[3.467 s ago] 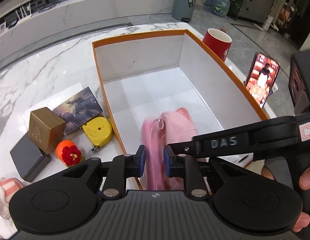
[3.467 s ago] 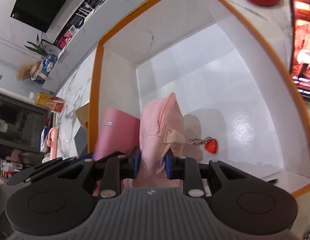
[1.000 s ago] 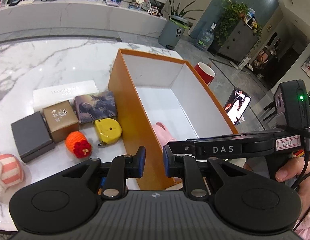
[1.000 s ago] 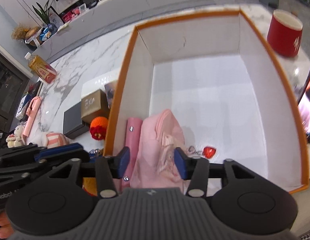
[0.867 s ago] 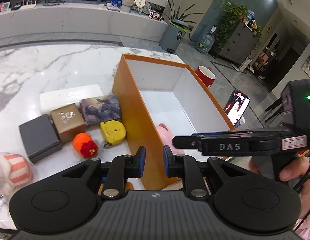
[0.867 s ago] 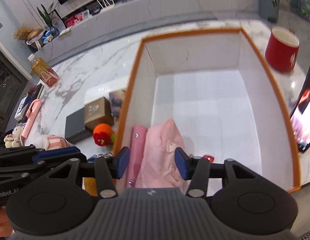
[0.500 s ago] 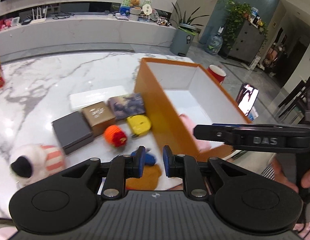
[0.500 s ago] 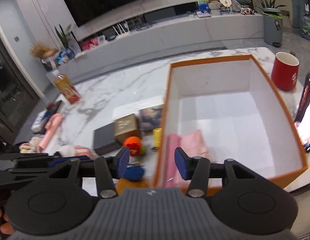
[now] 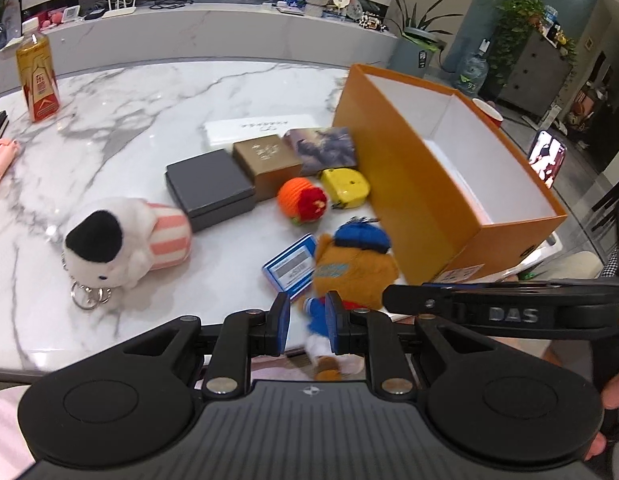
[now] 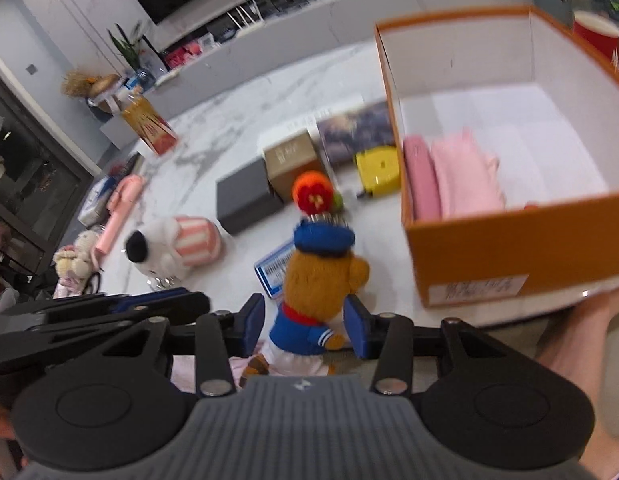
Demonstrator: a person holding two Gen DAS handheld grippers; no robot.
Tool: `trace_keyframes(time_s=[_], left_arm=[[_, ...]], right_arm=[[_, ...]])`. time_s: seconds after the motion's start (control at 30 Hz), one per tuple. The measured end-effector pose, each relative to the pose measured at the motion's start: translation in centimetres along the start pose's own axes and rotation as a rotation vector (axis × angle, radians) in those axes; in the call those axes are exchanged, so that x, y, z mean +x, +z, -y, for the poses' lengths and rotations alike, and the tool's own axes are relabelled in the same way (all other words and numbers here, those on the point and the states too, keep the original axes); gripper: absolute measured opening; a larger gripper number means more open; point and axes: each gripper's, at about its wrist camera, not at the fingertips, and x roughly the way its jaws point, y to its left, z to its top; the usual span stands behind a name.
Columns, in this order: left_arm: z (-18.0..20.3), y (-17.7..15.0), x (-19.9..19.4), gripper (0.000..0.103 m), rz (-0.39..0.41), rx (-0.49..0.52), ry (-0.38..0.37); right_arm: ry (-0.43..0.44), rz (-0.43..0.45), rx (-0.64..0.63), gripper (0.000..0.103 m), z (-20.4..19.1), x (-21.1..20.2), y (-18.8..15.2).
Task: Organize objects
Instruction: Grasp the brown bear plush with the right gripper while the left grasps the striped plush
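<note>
The step in hand looks like fetching the next item for the orange box: the right gripper sits low at the table's near edge with the brown plush bear between its jaws, which are closing but not yet pressing on it. The left gripper hangs just beside, nearly shut with nothing gripped. The next move, I'd judge, calls for a firm pinch on the bear's body, then a lift over the box wall. The bear lies just left of the box's near corner, partly on a blue card. Inside the box: two pink items. Left of the box: one yellow tape measure, one orange knitted ball, three small boxes, one striped plush.
</note>
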Motion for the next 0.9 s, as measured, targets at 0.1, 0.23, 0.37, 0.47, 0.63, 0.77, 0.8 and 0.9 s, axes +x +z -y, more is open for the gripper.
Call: trace_keyframes(time_s=[0.1,0.23,0.37,0.47,0.63,0.77,0.8,0.9], left_arm=[[-0.7,-0.1,-0.2,0.021,0.005,0.023,0.022],[-1.7,0.1,-0.3,0.022,0.004,0.062,0.063],[-2.0,0.4,-0.1,0.023,0.001,0.135,0.097],[-2.3,0.7,-0.3,0.026,0.004,0.219,0.116],[-2.7,1.8,-0.3,0.040,-0.004,0.376,0.209],[-2.1,2.1,0.7,0.048,-0.032,0.587,0.314],[-1.9,2.0,1.1,0.052,-0.046,0.643,0.332],[-1.8,1.8,2.6,0.063,-0.106,0.801,0.356]], right_arm=[[-0.016,-0.033,0.035,0.047,0.2,2.2,-0.3],[-0.040,-0.060,0.053,0.047,0.1,4.3,-0.2],[-0.054,-0.064,0.059,0.050,0.1,5.4,0.0],[-0.068,-0.071,0.063,0.051,0.1,6.0,0.2],[-0.082,-0.082,0.043,0.050,-0.3,6.8,0.2],[-0.095,-0.075,0.004,0.047,-1.1,6.8,0.5],[-0.099,-0.076,-0.010,0.047,-1.3,6.8,0.7],[-0.116,-0.074,-0.051,0.047,-1.8,6.9,1.0]])
